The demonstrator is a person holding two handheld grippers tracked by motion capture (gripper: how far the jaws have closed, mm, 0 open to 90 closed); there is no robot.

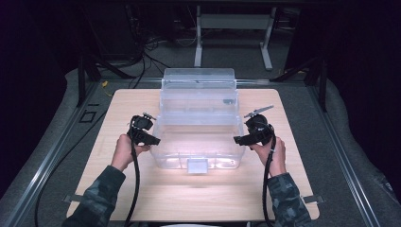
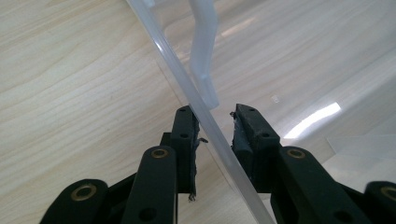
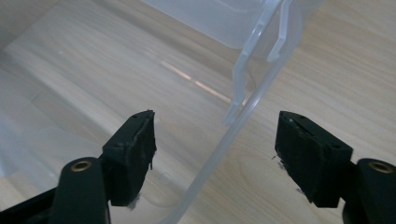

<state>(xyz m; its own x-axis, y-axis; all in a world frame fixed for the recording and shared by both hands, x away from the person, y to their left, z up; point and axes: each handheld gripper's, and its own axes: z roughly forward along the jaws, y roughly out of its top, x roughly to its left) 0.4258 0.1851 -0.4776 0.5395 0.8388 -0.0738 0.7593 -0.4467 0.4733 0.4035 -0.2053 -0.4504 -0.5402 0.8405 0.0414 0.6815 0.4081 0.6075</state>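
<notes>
High view: clear bin (image 1: 198, 142) sitting mid-counter (image 1: 142, 189). Left gripper (image 2: 212, 116) fingers nearly closing on its 9 o'clock rim; right gripper (image 3: 215, 135) fingers gaping around 3 o'clock rim. Uneven grips risk tilting.

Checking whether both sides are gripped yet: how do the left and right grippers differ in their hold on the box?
The left gripper has its jaws narrowed around the box rim, one pad touching it; the right gripper has its jaws spread wide, the rim passing between them untouched. In the high view, the left sits at the box's left wall, the right at its right wall. Both straddle the rim, and neither is clamped.
</notes>
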